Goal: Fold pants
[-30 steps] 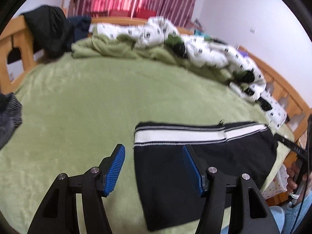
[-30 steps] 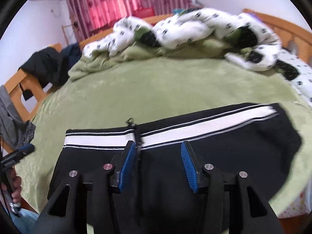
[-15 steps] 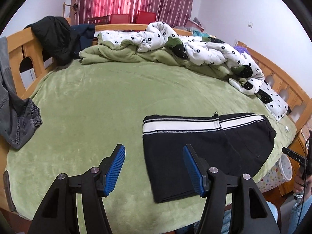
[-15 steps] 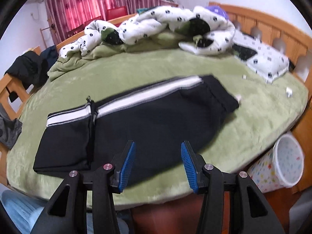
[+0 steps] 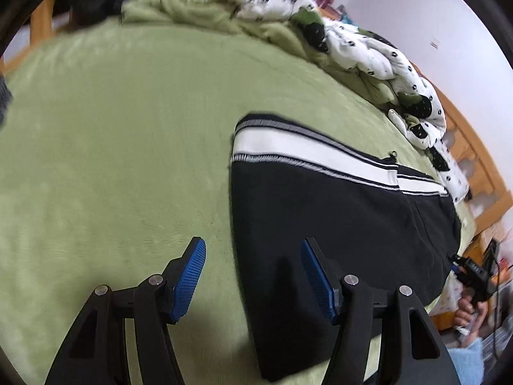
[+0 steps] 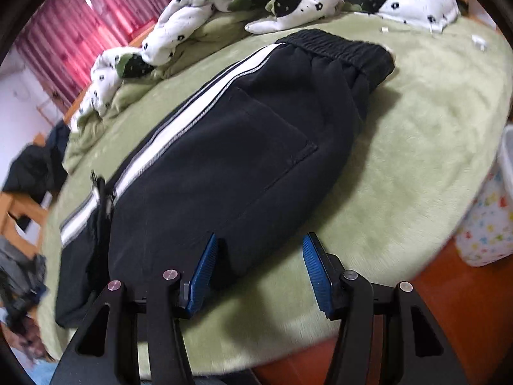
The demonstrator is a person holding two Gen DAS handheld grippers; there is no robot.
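Black pants [image 5: 336, 224] with a white side stripe lie folded flat on the green bed cover [image 5: 112, 144]. My left gripper [image 5: 253, 279] is open and empty, low over the pants' left folded edge, its right finger above the cloth. In the right wrist view the pants [image 6: 224, 147] stretch away, with the elastic waistband far right and a back pocket on top. My right gripper [image 6: 258, 276] is open and empty at the pants' near edge by the bed's front rim.
A white flowered quilt [image 5: 368, 51] and green blanket [image 6: 134, 93] are bunched along the far side. The wooden bed frame [image 5: 474, 160] runs at the right. A patterned bin [image 6: 490, 218] stands on the floor beside the bed. Dark clothes [image 6: 35, 166] hang at the left.
Both grippers have come down closer to the pants after pulling back half a second ago. The right gripper has shifted toward the waistband end. Both stay open. The pants lie unchanged.
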